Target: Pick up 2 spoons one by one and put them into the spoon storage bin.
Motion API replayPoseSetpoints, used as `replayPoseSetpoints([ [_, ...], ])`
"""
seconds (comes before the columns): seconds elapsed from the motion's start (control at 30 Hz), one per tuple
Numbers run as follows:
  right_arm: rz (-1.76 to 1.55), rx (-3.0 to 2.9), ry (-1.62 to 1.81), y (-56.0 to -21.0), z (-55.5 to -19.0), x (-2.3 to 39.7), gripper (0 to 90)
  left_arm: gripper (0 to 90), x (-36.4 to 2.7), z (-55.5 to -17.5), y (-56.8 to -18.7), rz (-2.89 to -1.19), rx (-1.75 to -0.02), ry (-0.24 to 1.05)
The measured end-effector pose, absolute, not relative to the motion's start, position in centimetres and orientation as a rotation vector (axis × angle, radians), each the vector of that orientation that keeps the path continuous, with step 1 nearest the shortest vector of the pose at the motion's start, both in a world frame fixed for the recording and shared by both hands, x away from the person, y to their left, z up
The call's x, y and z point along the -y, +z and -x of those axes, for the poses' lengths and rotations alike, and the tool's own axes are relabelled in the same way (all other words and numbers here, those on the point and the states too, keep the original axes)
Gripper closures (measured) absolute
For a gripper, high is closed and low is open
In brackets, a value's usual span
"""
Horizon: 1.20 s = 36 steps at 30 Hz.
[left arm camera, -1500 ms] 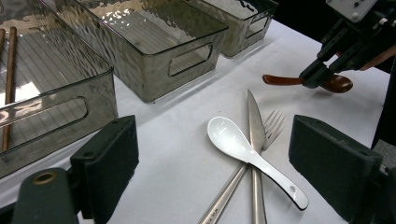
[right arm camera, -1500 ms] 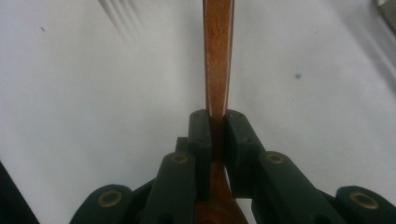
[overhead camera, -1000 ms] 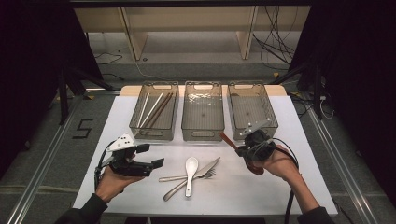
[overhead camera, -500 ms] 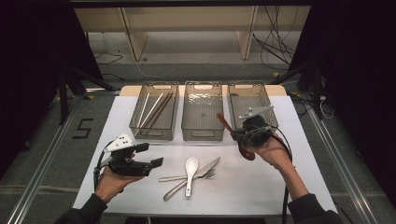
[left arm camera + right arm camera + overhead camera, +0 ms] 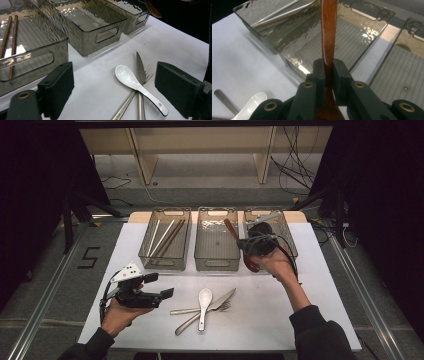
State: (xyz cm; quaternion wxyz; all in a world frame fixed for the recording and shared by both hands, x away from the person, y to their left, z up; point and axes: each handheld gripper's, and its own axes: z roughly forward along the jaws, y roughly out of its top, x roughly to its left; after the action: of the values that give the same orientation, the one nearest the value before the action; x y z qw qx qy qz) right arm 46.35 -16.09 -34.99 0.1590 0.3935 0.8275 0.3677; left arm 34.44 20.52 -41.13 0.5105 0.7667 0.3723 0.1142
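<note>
While the right gripper (image 5: 328, 72) pinches the wooden spoon (image 5: 328, 30) near its bowl, the long handle could clip the middle bin (image 5: 216, 245); left gripper (image 5: 113, 87) gapes empty.

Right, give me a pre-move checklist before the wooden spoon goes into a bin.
1. Grip: the right gripper has its jaws shut on the wooden spoon at the handle: ok.
2. Height: in the high view the spoon looks raised above the bin rims, though its true clearance is hard to judge: cannot tell.
3. Middle bin: nothing lying in it: ok.
4. Right bin: partly hidden behind the gripper, contents unclear: cannot tell.
5. Left gripper: jaws open, holding nothing, held apart from the bins: ok.
6. White spoon, knife and fork still lie unsorted on the table: not ok.
</note>
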Motion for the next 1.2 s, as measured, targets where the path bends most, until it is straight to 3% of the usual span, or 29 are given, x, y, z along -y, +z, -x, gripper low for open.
replayPoseSetpoints([
  [1.2,-1.306,-2.247,1.059,-36.1,-53.0,10.9,82.1,15.5,-20.5,-34.4,-40.9,-1.830,-0.892,0.270],
])
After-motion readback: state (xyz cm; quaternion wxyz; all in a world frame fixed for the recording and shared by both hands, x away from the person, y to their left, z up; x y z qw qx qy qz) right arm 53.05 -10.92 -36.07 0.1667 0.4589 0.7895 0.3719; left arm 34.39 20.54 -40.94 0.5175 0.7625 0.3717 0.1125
